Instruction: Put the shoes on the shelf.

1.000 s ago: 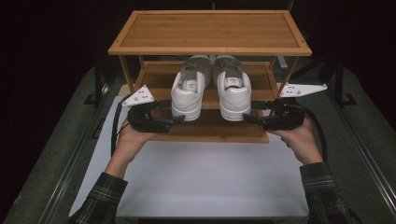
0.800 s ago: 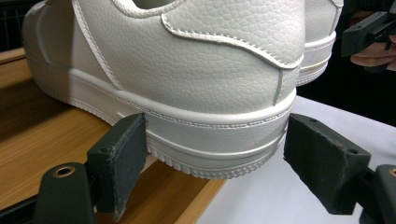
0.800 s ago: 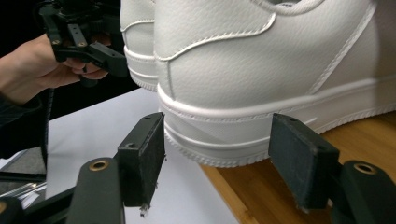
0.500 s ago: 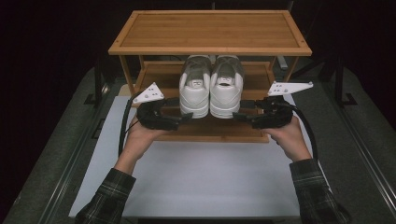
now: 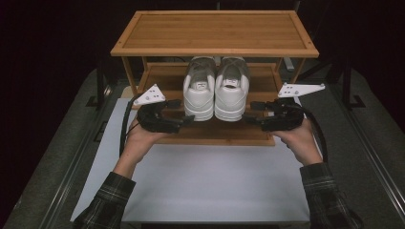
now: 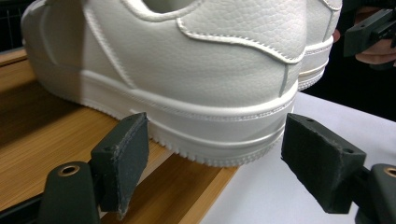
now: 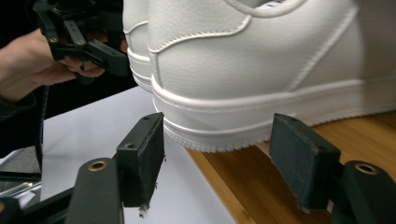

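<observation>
high view: the bamboo shoe rack (image 5: 215, 33) holds two white sneakers (image 5: 216, 90) side by side on its lower shelf, heels overhanging. i'd ease the left gripper (image 5: 184, 121) and right gripper (image 5: 250, 112) (both spread, gripping nothing) squarely around each heel.

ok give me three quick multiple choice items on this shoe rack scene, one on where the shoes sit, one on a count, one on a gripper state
1. Where are the white sneakers?
A. lower shelf of the rack
B. top shelf
C. on the white table

2. How many sneakers are there?
A. one
B. two
C. three

3. What state is the left gripper in?
A. shut on a heel
B. open beside a heel
C. gripping the rack

Answers: 1 A, they stand under the wooden rack's bare top shelf. 2 B, a pair sits side by side. 3 B, its fingers stand apart, clear of the sole.
</observation>
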A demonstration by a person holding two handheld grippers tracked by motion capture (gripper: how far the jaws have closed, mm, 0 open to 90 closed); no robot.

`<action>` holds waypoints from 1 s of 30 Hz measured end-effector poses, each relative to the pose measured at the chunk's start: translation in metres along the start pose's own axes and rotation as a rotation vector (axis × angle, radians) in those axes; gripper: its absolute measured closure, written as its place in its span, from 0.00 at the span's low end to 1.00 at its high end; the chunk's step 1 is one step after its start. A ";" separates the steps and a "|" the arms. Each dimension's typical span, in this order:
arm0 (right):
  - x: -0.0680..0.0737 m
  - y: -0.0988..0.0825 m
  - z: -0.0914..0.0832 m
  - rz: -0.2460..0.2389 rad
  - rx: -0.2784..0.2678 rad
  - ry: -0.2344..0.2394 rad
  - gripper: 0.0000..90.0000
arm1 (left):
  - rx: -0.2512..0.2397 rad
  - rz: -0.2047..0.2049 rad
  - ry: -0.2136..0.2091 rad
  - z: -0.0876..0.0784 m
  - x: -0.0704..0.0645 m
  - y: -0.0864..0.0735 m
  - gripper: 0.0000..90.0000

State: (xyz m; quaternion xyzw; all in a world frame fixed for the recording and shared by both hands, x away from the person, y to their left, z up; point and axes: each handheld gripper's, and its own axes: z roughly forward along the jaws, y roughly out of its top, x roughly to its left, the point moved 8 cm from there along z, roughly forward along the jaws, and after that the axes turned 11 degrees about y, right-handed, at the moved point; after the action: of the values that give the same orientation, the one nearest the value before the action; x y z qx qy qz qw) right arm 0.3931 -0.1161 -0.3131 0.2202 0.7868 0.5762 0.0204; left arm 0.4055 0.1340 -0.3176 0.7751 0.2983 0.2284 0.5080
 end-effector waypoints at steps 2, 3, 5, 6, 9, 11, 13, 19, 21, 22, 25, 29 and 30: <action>-0.001 -0.001 -0.004 0.003 0.006 -0.008 0.37 | 0.009 0.007 0.004 -0.003 0.002 -0.001 0.25; -0.001 -0.002 -0.006 0.003 0.009 -0.013 0.37 | 0.014 0.010 0.007 -0.006 0.004 -0.002 0.24; -0.002 -0.003 -0.011 0.003 0.013 -0.025 0.36 | 0.022 0.018 0.013 -0.012 0.006 -0.005 0.23; -0.002 -0.004 -0.015 0.005 0.015 -0.032 0.36 | 0.027 0.022 0.016 -0.015 0.007 -0.006 0.23; -0.002 -0.006 -0.023 -0.001 0.021 -0.052 0.34 | 0.032 0.026 0.026 -0.024 0.010 -0.010 0.22; -0.002 -0.007 -0.027 0.002 0.029 -0.063 0.33 | 0.040 0.034 0.033 -0.031 0.013 -0.013 0.22; -0.003 -0.010 -0.031 0.004 0.041 -0.083 0.31 | 0.048 0.036 0.035 -0.036 0.015 -0.015 0.22; -0.006 -0.024 -0.043 0.019 0.057 -0.134 0.25 | 0.070 0.037 0.061 -0.052 0.024 -0.026 0.21; -0.008 -0.031 -0.046 0.029 0.066 -0.154 0.24 | 0.080 0.046 0.072 -0.058 0.027 -0.030 0.20; -0.008 -0.036 -0.048 0.030 0.070 -0.161 0.23 | 0.085 0.051 0.077 -0.060 0.028 -0.032 0.20; -0.008 -0.045 -0.053 0.038 0.075 -0.176 0.21 | 0.099 0.059 0.098 -0.068 0.032 -0.040 0.20; -0.007 -0.055 -0.058 0.043 0.080 -0.199 0.17 | 0.113 0.060 0.120 -0.081 0.035 -0.049 0.18; -0.006 -0.059 -0.060 0.042 0.082 -0.205 0.17 | 0.117 0.064 0.123 -0.083 0.035 -0.051 0.18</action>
State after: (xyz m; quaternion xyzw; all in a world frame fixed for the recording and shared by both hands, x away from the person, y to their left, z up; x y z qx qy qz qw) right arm 0.3619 -0.1862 -0.3485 0.2951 0.7988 0.5181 0.0796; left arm 0.3649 0.2279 -0.3313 0.7970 0.3170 0.2740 0.4350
